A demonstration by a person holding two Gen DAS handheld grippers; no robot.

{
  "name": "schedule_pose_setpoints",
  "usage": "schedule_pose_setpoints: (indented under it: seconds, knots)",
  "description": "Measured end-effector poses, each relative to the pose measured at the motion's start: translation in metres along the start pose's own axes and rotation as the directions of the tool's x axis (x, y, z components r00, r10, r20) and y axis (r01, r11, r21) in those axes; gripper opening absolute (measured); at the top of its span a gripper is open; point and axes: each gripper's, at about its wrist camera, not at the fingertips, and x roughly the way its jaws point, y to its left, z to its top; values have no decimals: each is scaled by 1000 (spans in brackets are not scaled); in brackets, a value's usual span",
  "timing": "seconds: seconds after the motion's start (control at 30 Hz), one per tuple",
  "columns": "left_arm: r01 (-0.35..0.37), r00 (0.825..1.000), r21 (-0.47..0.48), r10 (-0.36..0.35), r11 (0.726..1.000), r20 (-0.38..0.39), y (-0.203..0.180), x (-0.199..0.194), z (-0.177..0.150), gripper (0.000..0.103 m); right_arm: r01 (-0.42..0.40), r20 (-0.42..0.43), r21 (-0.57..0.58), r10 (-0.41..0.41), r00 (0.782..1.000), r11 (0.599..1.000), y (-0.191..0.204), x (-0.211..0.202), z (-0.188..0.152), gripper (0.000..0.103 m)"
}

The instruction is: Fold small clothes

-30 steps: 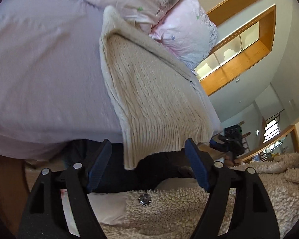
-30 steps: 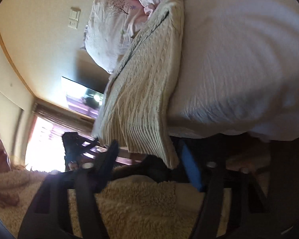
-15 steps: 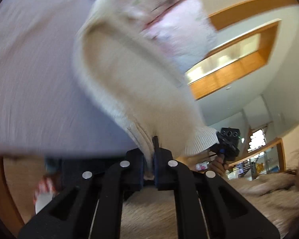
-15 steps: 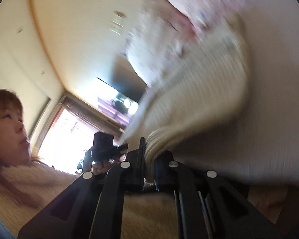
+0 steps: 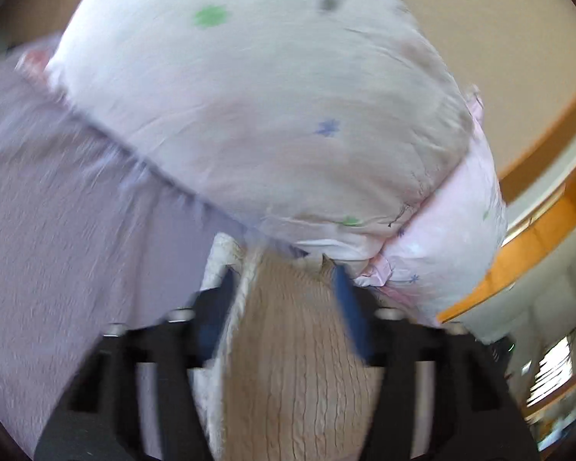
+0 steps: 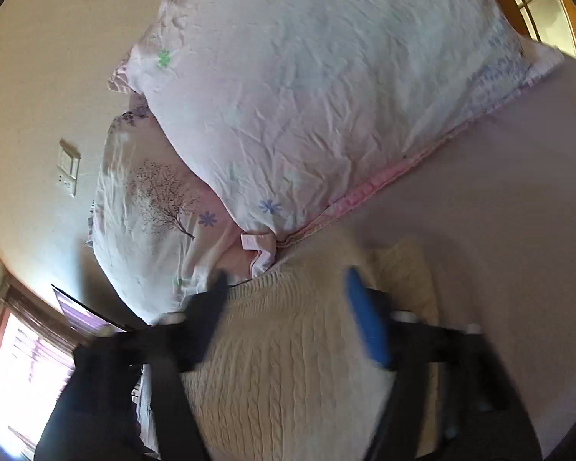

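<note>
- No container shows in either view; the cream cable-knit sweater [image 5: 299, 365] lies on the lavender bedsheet [image 5: 57, 249], with nothing resting on it but the gripper fingers above.
- The left gripper [image 5: 284, 307] hangs low over the sweater, its jaws spread wide with knit showing between them; nothing is pinched. The frame is motion-blurred.
- One blue-padded finger [image 5: 349, 319] sits to the right of the knit panel in the left wrist view, the other finger at the panel's left edge.
- The right gripper [image 6: 288, 315] is likewise spread apart over the sweater [image 6: 288, 365], gripping nothing; its blue pad [image 6: 366, 326] stands out, the other finger is a dark blur.
- Both grippers point toward the head of the bed, at the floral pillow [image 6: 326, 96].
- The sweater's long axis runs from the grippers toward the pillows, its ribbed far edge just beside the pillow's pink seam.
- A second pillow with a tree print [image 6: 153, 211] lies under the first.
- A wall switch plate [image 6: 68, 167] sits on the beige wall.
</note>
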Motion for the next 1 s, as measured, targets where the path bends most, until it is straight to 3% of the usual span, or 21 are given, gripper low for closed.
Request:
schedule_pose_setpoints:
  seconds: [0.07,0.13,0.3,0.33,0.4,0.43,0.53,0.57,0.63,0.7,0.73,0.8,0.9,0.93,0.97,1.0]
  knots:
    - [-15,999,2,15,1000,-32,12,-5,-5,66,-8,12,-67,9,1000,998,1,-11,-9,84]
    - [-30,993,16,32,999,-115,22,0,-13,66,8,13,-102,-7,1000,995,1,-13,-10,84]
    - [-55,965,45,64,997,-252,23,12,-45,66,-32,-31,-89,30,999,995,1,-11,-13,84]
    - [-54,968,50,65,997,-242,22,15,-46,64,-32,-36,-99,29,999,995,2,-15,-15,85]
    - [-60,968,45,70,997,-243,20,23,-48,48,-46,-51,-103,41,998,994,4,-16,-18,85]
    - [-62,964,16,64,998,-259,23,28,-49,25,-57,-57,-100,51,997,993,3,-16,-19,85]
    - [-24,965,-43,12,999,-264,18,37,-43,19,-83,-62,-93,78,995,992,0,-24,-22,85]
    - [57,968,-78,-74,995,-240,9,32,-37,18,-88,-57,-92,83,995,992,-1,-27,-22,85]
    - [197,959,-84,-210,977,-191,-23,25,-27,16,-91,-34,-95,89,995,991,-4,-40,-22,85]
    - [333,927,-20,-332,943,-175,-77,32,-24,15,-79,9,-111,80,997,991,-5,-56,-20,85]
    - [426,885,-6,-419,905,-203,-114,49,-28,14,-69,33,-123,74,997,990,-4,-64,-18,85]
    - [522,821,-7,-505,853,-267,-164,83,-45,13,-43,90,-143,56,994,989,-3,-79,-16,85]
    - [573,739,-18,-526,819,-420,-235,158,-94,24,-11,136,-117,27,990,993,-7,-89,-11,85]
    - [588,680,-46,-525,807,-512,-253,186,-114,34,5,137,-109,10,991,994,-9,-90,-9,85]
    - [587,650,-75,-524,806,-551,-256,197,-125,34,22,126,-96,-10,992,995,-13,-91,-7,86]
    - [586,641,-89,-528,805,-557,-252,198,-128,35,32,105,-79,-24,994,996,-18,-92,-6,87]
